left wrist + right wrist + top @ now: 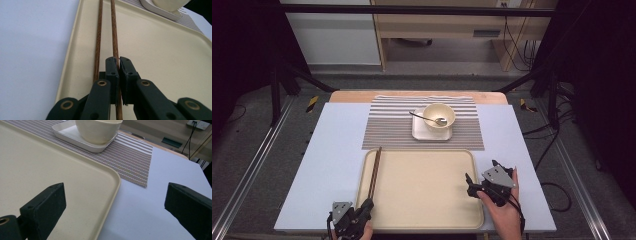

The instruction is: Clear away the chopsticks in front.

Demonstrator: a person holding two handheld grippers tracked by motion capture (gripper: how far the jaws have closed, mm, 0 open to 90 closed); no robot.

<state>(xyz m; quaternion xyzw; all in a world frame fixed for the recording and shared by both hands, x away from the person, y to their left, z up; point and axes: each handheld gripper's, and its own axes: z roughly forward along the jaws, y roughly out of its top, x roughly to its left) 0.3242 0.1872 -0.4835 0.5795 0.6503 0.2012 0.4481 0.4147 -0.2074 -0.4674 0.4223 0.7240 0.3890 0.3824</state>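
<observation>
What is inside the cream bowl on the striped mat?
A metal spoon lies in the bowl, its handle sticking out over the rim to the left. The bowl stands on a square plate. The bowl's bottom under the spoon's head is covered.

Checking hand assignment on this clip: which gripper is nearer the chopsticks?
Left. The left gripper is shut on one of the chopsticks at the tray's left edge; the right gripper hangs open at the right edge.
</observation>
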